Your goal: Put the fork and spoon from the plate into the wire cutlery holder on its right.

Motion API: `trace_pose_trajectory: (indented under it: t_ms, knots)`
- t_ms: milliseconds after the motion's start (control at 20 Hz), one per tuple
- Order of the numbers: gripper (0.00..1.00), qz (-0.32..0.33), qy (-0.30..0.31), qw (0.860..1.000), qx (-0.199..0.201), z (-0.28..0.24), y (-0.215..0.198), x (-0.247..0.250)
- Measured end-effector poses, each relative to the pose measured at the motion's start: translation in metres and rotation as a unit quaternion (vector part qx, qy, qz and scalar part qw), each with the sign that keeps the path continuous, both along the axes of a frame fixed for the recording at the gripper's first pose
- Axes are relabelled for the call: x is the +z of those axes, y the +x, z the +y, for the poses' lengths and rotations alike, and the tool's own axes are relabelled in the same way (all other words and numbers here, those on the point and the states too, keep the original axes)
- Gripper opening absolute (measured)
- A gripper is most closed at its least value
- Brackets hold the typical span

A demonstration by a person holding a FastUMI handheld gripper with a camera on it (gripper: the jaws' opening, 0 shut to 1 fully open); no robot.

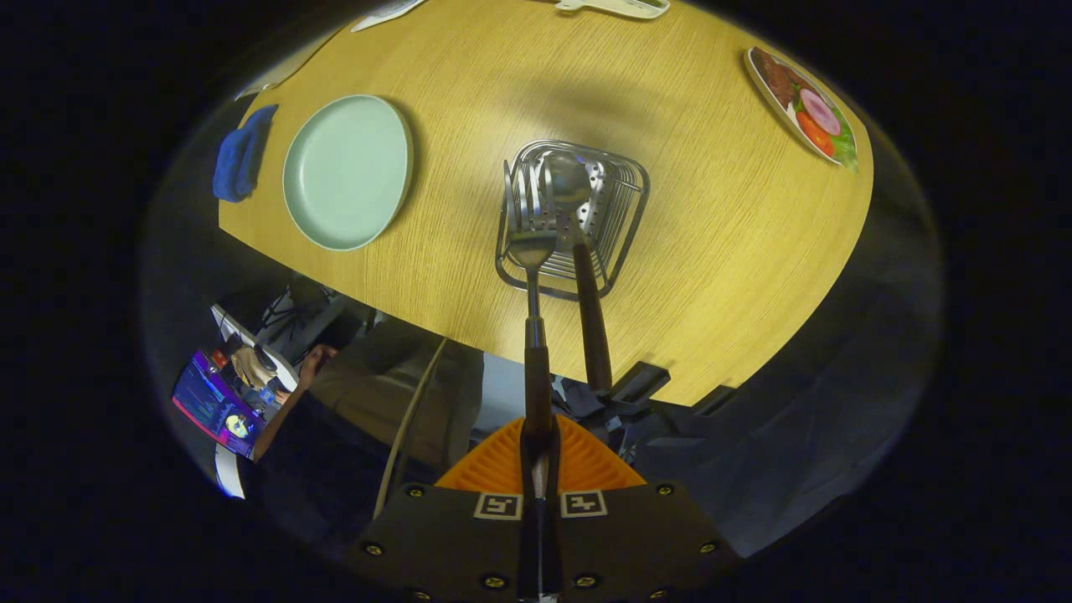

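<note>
Wood worktop point(687, 276). Fingers point(502, 469) clamped on fork point(533, 251) handle, tines over wire holder point(624, 209). Spoon point(578, 243) stands in holder. Plate point(347, 172) near worktop's left edge.

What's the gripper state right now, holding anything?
Gripper: shut on the wooden-handled steel fork, held by its handle, tines above the wire cutlery holder; the wooden-handled spoon already stands inside.

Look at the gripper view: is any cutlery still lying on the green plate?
No. The green plate is bare; the fork is held in the tongs above the wire holder, where the spoon already stands.
</note>
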State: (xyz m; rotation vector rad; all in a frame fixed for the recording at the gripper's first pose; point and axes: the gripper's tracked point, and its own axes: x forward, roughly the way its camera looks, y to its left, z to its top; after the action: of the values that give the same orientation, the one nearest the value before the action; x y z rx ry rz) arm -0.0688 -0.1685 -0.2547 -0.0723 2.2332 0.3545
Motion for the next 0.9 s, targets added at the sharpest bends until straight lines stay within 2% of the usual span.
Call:
trace_pose_trajectory:
  t_ms: [350,750,800,900]
  knots:
    - [0.02,0.027,-0.022,0.999,-0.01,-0.014,-0.006,-0.003]
    - [0.02,0.075,-0.052,0.996,0.023,-0.005,0.0,-0.023]
    - [0.07,0.079,-0.054,0.995,0.022,-0.002,0.002,-0.025]
    - [0.09,0.08,-0.057,0.995,0.024,-0.002,0.009,-0.025]
